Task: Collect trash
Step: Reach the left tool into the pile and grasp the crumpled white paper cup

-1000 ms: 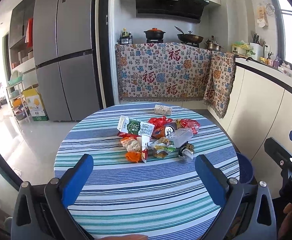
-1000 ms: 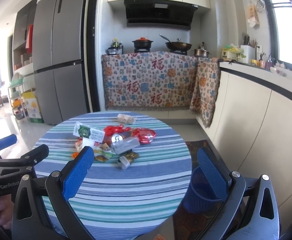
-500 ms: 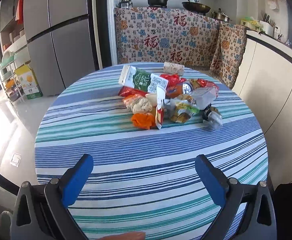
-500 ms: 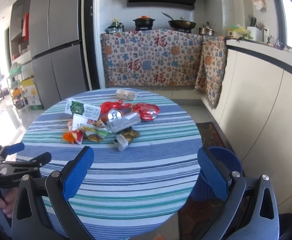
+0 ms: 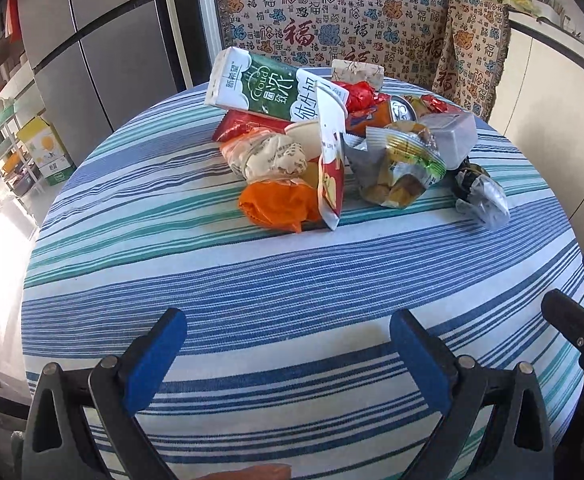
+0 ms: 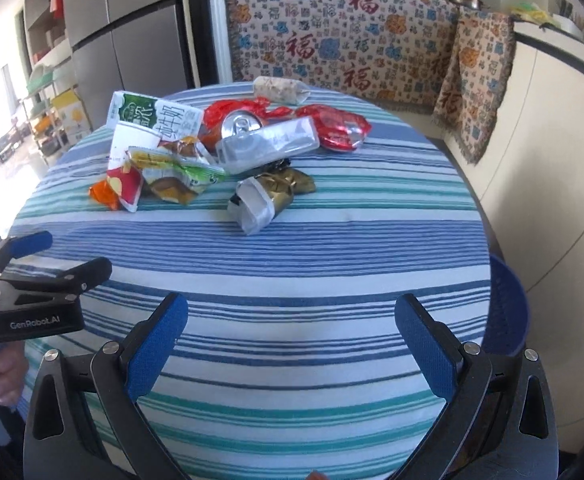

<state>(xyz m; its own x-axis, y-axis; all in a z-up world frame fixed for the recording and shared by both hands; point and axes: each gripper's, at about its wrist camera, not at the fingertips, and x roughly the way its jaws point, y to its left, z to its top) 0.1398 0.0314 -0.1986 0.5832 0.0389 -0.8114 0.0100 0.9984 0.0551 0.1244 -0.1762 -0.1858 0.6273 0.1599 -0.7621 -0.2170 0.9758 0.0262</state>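
A pile of trash lies on the far half of a round striped table [image 5: 251, 300]: a green-and-white milk carton [image 5: 259, 84], an orange wrapper [image 5: 275, 204], a snack bag [image 5: 404, 168], a can [image 5: 402, 110] and a crumpled clear wrapper [image 5: 482, 198]. In the right wrist view the carton [image 6: 151, 114], a clear plastic box [image 6: 267, 144] and a gold wrapper [image 6: 279, 188] show. My left gripper [image 5: 287, 344] is open and empty over the near table edge. My right gripper [image 6: 289, 340] is open and empty, to the right of the left one.
A blue waste basket [image 6: 508, 312] stands on the floor by the table's right edge. A patterned cloth [image 6: 344, 44] hangs over the stove counter behind. A grey fridge [image 5: 103, 40] stands at the back left, white cabinets [image 6: 552, 140] on the right.
Both grippers have moved forward and tilted down toward the table, so the trash pile looks nearer and larger. Both stay open and empty.
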